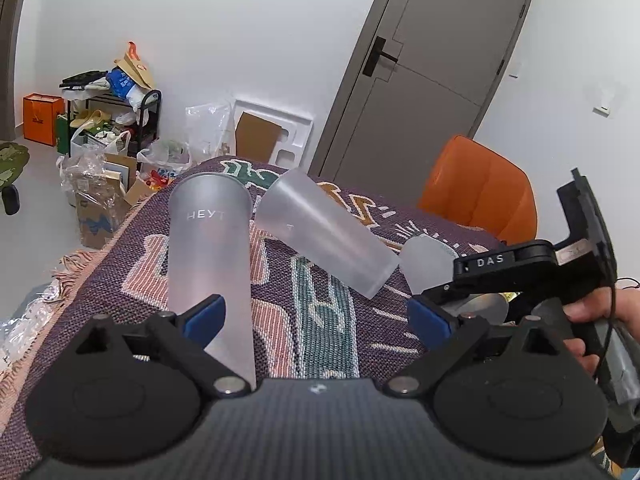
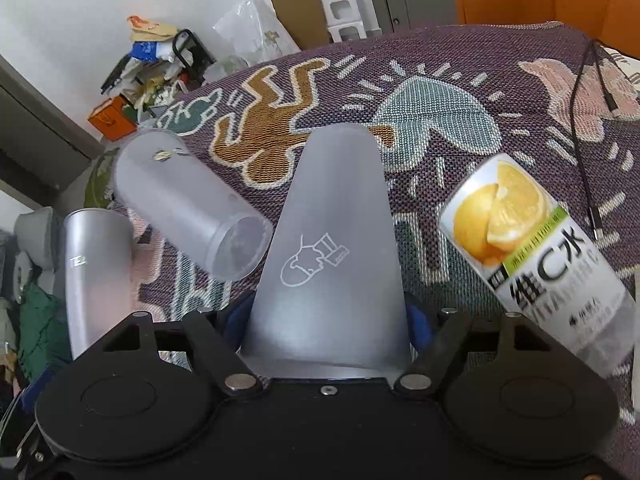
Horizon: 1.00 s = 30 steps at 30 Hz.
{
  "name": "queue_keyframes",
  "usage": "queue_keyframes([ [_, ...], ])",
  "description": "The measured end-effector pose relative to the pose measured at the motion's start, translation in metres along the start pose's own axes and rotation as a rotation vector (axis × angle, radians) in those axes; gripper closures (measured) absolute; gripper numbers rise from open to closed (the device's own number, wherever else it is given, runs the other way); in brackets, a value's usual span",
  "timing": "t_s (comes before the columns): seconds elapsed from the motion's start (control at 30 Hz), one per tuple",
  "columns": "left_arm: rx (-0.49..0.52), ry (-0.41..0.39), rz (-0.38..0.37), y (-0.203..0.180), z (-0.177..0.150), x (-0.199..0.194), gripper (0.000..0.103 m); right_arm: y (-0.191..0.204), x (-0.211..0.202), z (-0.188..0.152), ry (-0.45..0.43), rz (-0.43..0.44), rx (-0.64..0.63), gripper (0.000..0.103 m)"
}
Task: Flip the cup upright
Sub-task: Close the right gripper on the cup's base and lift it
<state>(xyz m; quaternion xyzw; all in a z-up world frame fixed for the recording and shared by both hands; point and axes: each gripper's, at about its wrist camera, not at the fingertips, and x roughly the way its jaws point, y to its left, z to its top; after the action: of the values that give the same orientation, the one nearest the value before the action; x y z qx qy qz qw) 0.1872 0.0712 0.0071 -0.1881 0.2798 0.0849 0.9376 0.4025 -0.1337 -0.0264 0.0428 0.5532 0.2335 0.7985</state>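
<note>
Three frosted plastic cups are on a patterned cloth. One tall cup (image 1: 210, 248) marked HEYT stands by my left gripper's left blue pad (image 1: 204, 320); it also shows in the right wrist view (image 2: 98, 272). A second cup (image 1: 326, 232) lies on its side in the middle; it also shows in the right wrist view (image 2: 188, 204). My left gripper (image 1: 316, 320) is open and empty. My right gripper (image 2: 326, 316) is shut on the third cup (image 2: 332, 240), which bears a white drawing. That cup (image 1: 426, 262) and the right gripper (image 1: 500, 276) show at the right of the left wrist view.
A lemon drink bottle (image 2: 540, 256) lies to the right of the held cup. A black cable (image 2: 584, 128) runs over the cloth (image 2: 420, 92) at far right. An orange chair (image 1: 480, 192) stands behind the table. Bags and boxes (image 1: 108, 140) clutter the floor at left.
</note>
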Motion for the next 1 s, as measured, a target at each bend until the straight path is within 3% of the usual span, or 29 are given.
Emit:
queue_keyframes([
  [0.63, 0.029, -0.021, -0.003, -0.005, -0.028, -0.062, 0.006, 0.010, -0.083, -0.099, -0.098, 0.119, -0.015, 0.031],
  [1.0, 0.057, -0.024, -0.013, -0.006, -0.050, -0.093, 0.006, 0.021, -0.105, -0.155, -0.128, 0.160, -0.006, 0.031],
])
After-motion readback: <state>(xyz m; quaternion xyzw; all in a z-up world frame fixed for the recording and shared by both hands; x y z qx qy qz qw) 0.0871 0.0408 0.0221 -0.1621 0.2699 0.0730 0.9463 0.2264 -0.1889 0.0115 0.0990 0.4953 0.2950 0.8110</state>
